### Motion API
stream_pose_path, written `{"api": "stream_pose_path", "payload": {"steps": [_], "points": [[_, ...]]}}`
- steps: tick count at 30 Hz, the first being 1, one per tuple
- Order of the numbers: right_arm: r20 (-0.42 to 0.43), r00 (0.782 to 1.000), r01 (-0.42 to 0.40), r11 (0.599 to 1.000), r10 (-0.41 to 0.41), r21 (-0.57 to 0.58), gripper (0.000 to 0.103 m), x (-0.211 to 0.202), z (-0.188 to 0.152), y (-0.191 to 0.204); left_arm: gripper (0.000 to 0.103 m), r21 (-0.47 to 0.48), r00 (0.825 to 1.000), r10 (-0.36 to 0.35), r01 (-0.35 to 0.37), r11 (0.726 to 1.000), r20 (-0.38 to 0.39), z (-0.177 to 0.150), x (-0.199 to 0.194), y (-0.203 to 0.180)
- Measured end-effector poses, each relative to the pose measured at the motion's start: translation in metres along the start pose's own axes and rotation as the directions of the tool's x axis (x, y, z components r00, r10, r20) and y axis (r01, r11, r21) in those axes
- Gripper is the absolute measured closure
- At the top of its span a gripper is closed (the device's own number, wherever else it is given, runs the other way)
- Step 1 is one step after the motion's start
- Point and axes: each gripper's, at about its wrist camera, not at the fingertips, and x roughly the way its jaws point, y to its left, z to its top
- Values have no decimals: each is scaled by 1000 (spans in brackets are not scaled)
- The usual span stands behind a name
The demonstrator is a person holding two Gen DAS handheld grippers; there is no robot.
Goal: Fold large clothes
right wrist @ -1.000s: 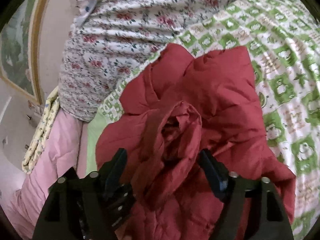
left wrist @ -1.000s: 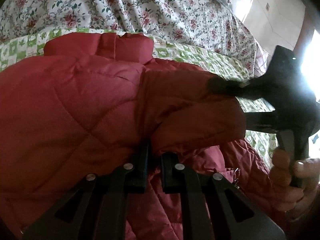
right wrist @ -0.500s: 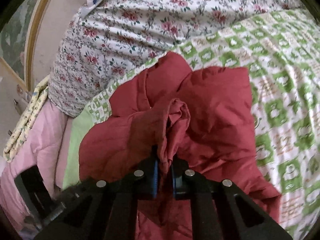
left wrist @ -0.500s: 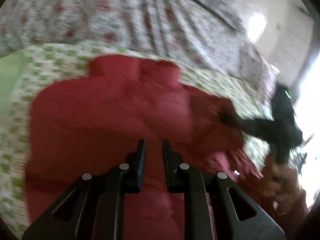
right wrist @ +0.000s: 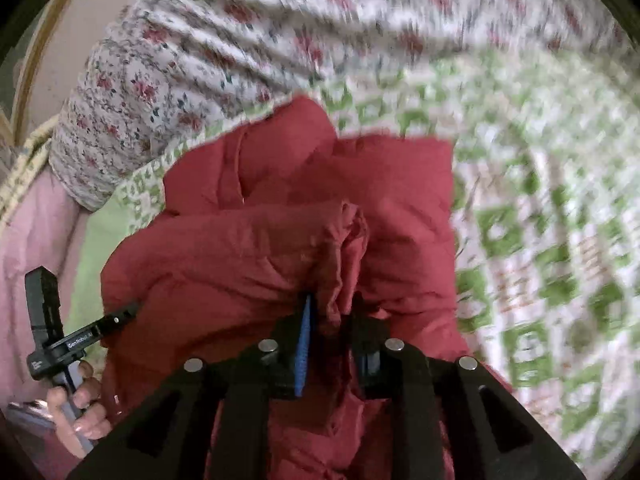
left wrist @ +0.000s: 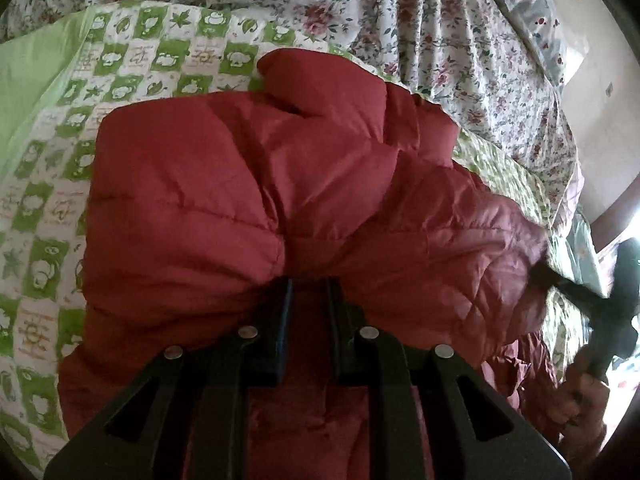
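Note:
A red quilted jacket (left wrist: 224,184) lies bunched on a green and white checked bed sheet (left wrist: 120,56). My left gripper (left wrist: 308,292) is shut on a fold of the jacket at its near edge. In the right wrist view the jacket (right wrist: 400,200) fills the middle, and my right gripper (right wrist: 332,316) is shut on a gathered fold of it. The right gripper shows at the right edge of the left wrist view (left wrist: 560,280), its tips buried in the jacket. The left gripper shows at the left of the right wrist view (right wrist: 120,316), touching the jacket's side.
A floral quilt (left wrist: 440,20) is heaped behind the jacket, also in the right wrist view (right wrist: 200,60). A pink blanket (right wrist: 36,240) lies at the left. The checked sheet (right wrist: 540,240) stretches out to the right of the jacket.
My right gripper closed on a gathered fold of the jacket. Both grippers have lifted and pulled back with the jacket, so more of the checked sheet shows around it.

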Motion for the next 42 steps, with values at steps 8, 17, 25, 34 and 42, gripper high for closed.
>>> {"api": "stream_pose_path", "payload": {"steps": [8, 17, 25, 34, 42], "points": [[46, 998, 46, 970, -36, -240, 51, -10, -9, 60, 89, -1, 998, 63, -63, 998, 4, 0, 3, -7], [170, 985, 28, 986, 0, -162, 54, -40, -2, 45, 89, 25, 995, 101, -102, 995, 12, -1, 5, -12], [-151, 985, 54, 977, -86, -208, 57, 61, -19, 40, 89, 30, 992, 114, -116, 993, 50, -6, -20, -15], [-146, 988, 26, 989, -47, -149, 57, 74, -24, 20, 90, -22, 986, 164, -163, 986, 10, -8, -10, 20], [-127, 991, 16, 989, -35, -146, 57, 72, -31, 19, 90, -5, 983, 186, -186, 983, 10, -11, -4, 16]]}}
